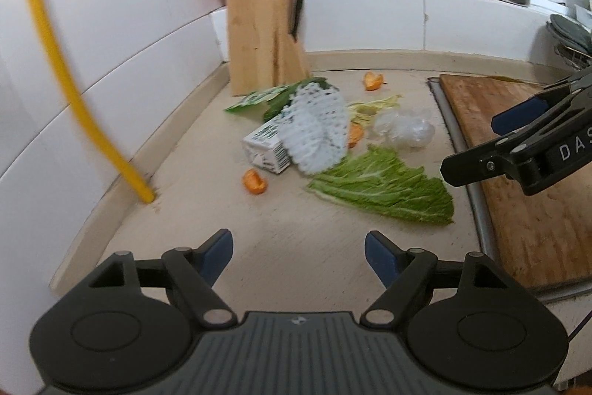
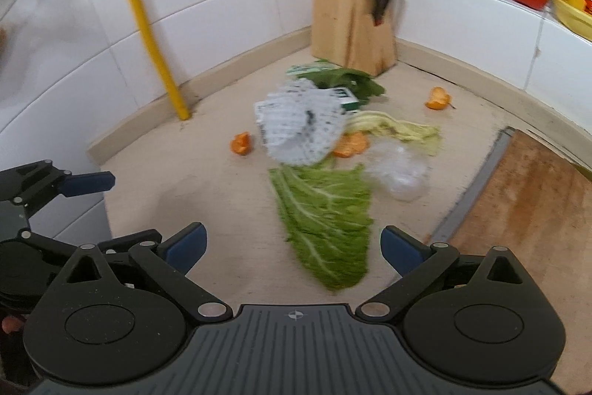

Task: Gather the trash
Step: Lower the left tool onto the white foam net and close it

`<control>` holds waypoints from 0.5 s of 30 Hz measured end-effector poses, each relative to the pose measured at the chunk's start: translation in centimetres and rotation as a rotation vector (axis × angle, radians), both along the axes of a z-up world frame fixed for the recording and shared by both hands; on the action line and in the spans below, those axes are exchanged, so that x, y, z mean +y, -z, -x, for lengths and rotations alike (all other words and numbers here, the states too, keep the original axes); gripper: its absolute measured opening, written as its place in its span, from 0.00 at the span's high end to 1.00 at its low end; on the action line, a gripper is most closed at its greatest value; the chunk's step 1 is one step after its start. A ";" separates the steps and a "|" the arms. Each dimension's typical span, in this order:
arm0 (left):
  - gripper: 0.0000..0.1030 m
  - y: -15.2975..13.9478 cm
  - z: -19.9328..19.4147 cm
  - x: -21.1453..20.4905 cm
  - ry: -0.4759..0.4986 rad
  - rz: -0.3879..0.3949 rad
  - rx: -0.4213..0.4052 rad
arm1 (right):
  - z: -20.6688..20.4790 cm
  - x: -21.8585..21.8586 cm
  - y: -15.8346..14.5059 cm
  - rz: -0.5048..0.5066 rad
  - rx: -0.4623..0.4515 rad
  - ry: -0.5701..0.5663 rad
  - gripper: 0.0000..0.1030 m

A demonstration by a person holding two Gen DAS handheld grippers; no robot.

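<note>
Two hand-held tools hang over a beige bench [image 1: 177, 173] strewn with kitchen scraps. The left tool [image 1: 299, 248] is spread wide with nothing between its blue pads, touching nothing. The right tool [image 2: 294, 243] is likewise spread and empty above the near end of a cabbage leaf [image 2: 325, 221]. The trash lies in a heap in front of the knife block [image 1: 259, 39]: a white foam net [image 1: 318, 132] draped over a small carton [image 1: 264, 150], a green wrapper [image 1: 255, 99] nearest the block, crumpled clear plastic [image 1: 405, 128] to the net's right, and orange peel [image 1: 254, 181] scattered around. A cutting board [image 1: 518, 180] lies well right of the block.
</note>
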State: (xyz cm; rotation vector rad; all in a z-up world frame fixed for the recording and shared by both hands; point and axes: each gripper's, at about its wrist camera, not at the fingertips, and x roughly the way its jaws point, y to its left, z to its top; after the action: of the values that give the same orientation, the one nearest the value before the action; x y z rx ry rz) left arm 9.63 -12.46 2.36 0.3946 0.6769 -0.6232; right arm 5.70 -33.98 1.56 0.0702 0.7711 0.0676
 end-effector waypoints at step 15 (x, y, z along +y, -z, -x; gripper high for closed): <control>0.28 1.4 -2.3 -4.5 0.062 -0.023 0.042 | -1.7 -4.4 0.8 0.008 0.024 0.067 0.01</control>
State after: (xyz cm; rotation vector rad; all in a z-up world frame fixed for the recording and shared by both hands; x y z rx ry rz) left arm 11.94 -16.95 0.96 0.4262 0.7150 -0.6850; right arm 7.45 -38.36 0.76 0.0892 0.7926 -0.0004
